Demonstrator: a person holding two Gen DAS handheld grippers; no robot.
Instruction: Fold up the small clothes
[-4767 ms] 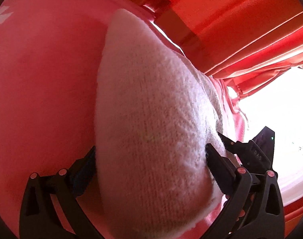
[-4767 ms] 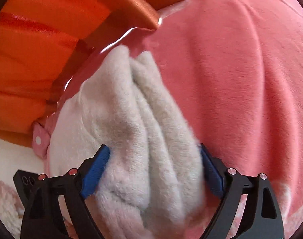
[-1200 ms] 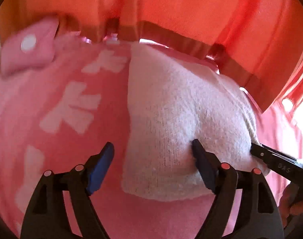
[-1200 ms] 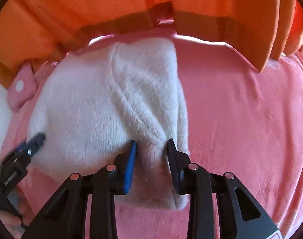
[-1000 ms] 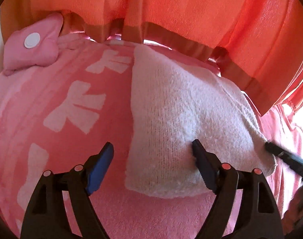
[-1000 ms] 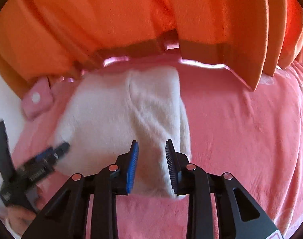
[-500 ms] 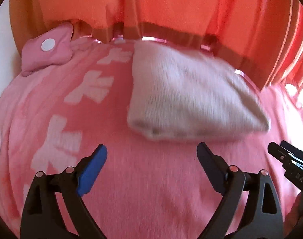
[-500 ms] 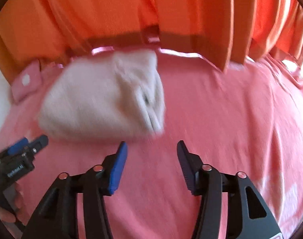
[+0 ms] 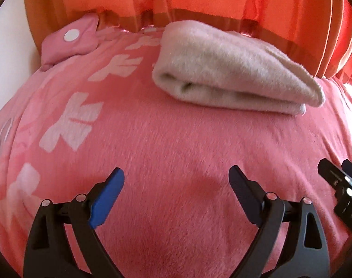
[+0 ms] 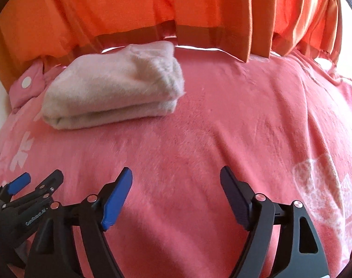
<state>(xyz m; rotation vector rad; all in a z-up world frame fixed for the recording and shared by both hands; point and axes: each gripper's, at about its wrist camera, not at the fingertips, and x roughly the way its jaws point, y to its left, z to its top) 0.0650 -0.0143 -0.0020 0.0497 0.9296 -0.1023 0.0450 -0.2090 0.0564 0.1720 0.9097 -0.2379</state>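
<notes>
A folded cream fleece garment [image 9: 231, 69] lies in a neat stack on the pink blanket [image 9: 176, 153], near the far edge by the orange curtain. In the right wrist view the same garment [image 10: 115, 85] sits at upper left. My left gripper [image 9: 176, 180] is open, well back from the garment, with only blanket between its fingers. My right gripper [image 10: 176, 178] also hangs back from it; its jaws are opening with nothing between them. Each gripper shows at the edge of the other's view: the right gripper [image 9: 338, 180], the left gripper [image 10: 34, 180].
An orange pleated curtain [image 10: 176, 7] hangs along the far side of the blanket. A small pink cushion with a white dot [image 9: 69, 39] lies at the far left corner. The blanket carries pale bow prints [image 9: 71, 122] on its left part.
Both grippers let go of the garment and drew back toward the near side. The right jaws, nearly closed on the cloth before, have spread wide. The garment now lies folded and free.
</notes>
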